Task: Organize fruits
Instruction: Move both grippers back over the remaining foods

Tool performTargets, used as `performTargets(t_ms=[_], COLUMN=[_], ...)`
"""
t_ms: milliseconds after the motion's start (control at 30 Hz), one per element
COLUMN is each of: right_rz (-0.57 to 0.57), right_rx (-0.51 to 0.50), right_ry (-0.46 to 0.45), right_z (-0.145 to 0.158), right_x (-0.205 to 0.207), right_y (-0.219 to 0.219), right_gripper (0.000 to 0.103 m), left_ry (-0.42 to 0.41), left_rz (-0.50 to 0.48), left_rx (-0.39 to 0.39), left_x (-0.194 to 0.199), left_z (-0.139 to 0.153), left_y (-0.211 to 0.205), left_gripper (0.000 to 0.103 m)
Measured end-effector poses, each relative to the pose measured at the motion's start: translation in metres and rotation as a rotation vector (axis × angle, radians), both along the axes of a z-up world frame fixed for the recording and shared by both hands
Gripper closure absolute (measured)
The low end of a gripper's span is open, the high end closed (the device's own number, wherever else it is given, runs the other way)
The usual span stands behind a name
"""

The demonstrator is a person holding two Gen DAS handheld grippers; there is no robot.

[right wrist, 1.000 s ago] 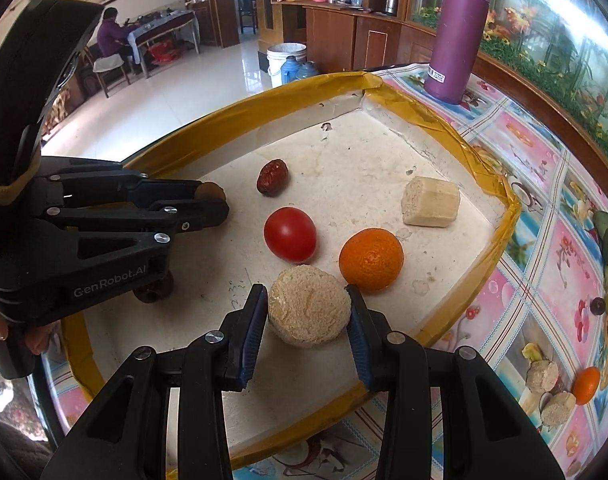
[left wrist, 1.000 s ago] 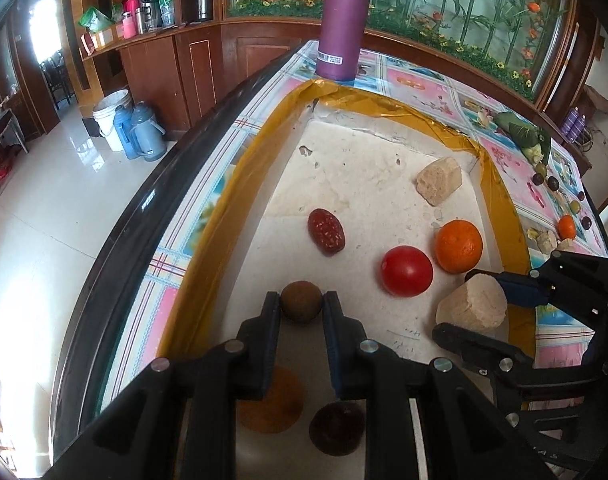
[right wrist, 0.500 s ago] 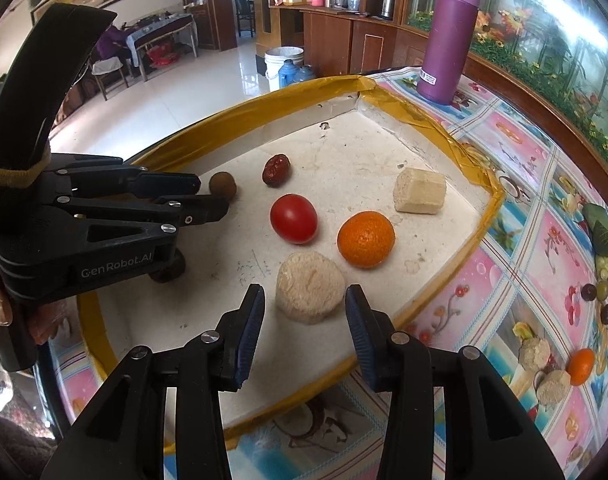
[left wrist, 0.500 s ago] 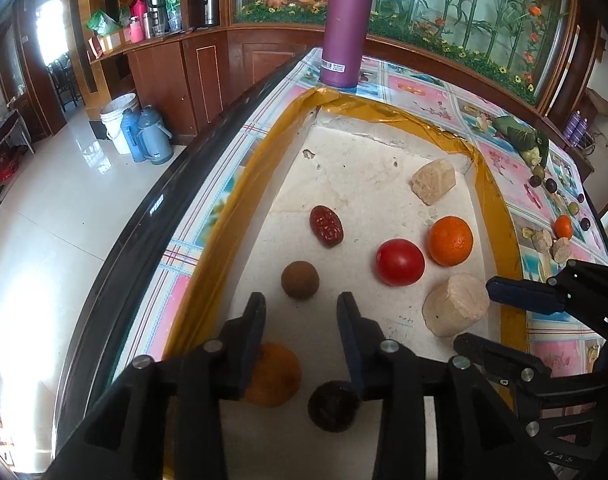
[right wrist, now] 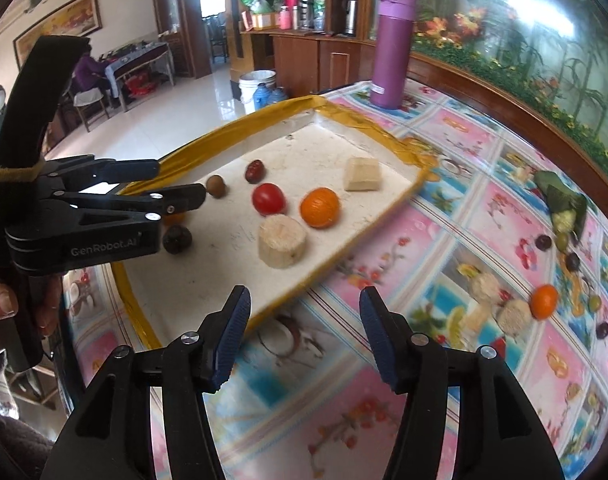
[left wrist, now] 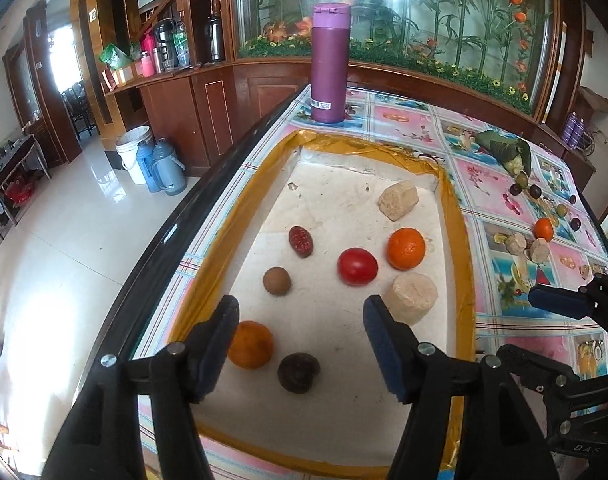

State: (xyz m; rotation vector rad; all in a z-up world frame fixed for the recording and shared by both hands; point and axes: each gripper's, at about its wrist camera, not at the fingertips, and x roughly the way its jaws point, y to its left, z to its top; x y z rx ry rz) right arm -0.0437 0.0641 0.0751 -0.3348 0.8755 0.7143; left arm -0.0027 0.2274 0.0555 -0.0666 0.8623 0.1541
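Note:
A white tray with a yellow taped rim holds several fruits: a brown round fruit, a red date, a tomato, an orange, two pale cut chunks, a second orange and a dark fruit. My left gripper hangs above the tray's near end, jaws opening, nothing between them. My right gripper is over the tablecloth outside the tray, jaws opening and empty. The round chunk lies free in the tray.
More loose fruits and a leaf-wrapped bundle lie on the patterned tablecloth to the right. A purple flask stands beyond the tray. The table's dark edge runs along the left, with floor below. A hand holds the left gripper.
The left gripper let go of the brown round fruit, opened and drew back and up. The right gripper released the round pale chunk, opened and pulled back off the tray over the tablecloth.

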Motion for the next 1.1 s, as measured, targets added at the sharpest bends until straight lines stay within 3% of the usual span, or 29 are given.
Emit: performTargets(t_ms=[200,433,533,767,933,1100], right_rz=[-0.104,-0.255,-0.328,-0.454,-0.415,-0.275], right_rx=[-0.002,-0.002,-0.013,-0.044,0.047,0.082], right_ry=[0.002,0.000,-0.004,-0.011,0.022,0.037], right_z=[0.001,-0.002,-0.004,-0.007,-0.003,-0.013], right_x=[-0.002,-0.004,-0.003,0.013,0.043,0.074], right_y=[-0.045,-0.112,-0.144,-0.209,-0.222,-0.185], right_gripper=[0.047,0.038,0.035,0.034,0.034,0.034], left_ry=[-0.010,-0.012,-0.008,0.025,0.064,0.101], left_rz=[-0.039,-0.107,-0.137,-0.217,-0.239,-0.239], left_rx=[-0.003,-0.012,-0.012,-0.013,-0.001,0.010], left_x=[-0.001,0.004,0.007,0.016,0.024,0.029], left_z=[0.006,0.012,0.012,0.006,0.000,-0.005], left_y=[-0.026,-0.070,-0.094,-0.148,-0.172,-0.174], left_gripper=[0.036,0.035,0.024,0.023,0.022,0.022])
